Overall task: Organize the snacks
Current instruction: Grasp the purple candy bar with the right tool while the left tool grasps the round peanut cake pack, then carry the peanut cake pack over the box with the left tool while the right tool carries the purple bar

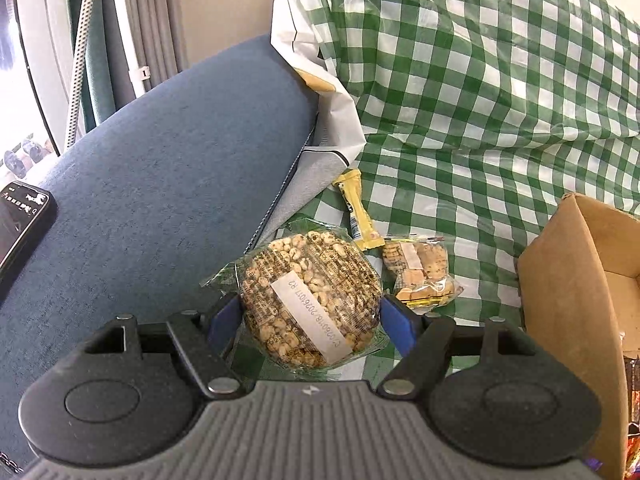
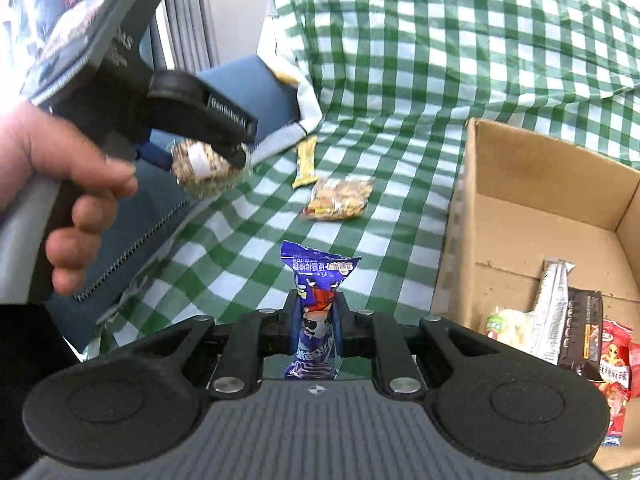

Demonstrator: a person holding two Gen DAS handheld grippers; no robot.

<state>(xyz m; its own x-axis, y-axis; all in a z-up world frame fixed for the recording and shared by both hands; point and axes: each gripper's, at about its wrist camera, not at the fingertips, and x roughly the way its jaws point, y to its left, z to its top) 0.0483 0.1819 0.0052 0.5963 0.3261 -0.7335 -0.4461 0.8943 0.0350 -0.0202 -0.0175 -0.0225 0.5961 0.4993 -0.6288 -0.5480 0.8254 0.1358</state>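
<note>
The left wrist view is taken from just behind its fingers (image 1: 394, 320), angled down and close over the checked cloth (image 1: 460, 184). The right wrist view is aimed likewise, slightly farther back, with the left gripper (image 2: 208, 160) caught at its upper left. The yellow bar (image 1: 356, 210), the clear cracker bag (image 1: 420, 272) and the cardboard box (image 1: 568, 280) are shared by both views.

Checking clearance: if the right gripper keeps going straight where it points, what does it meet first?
Likely the checked cloth; the right gripper, shut on the blue snack packet, aims short of the clear cracker bag. Depth is unclear.
</note>
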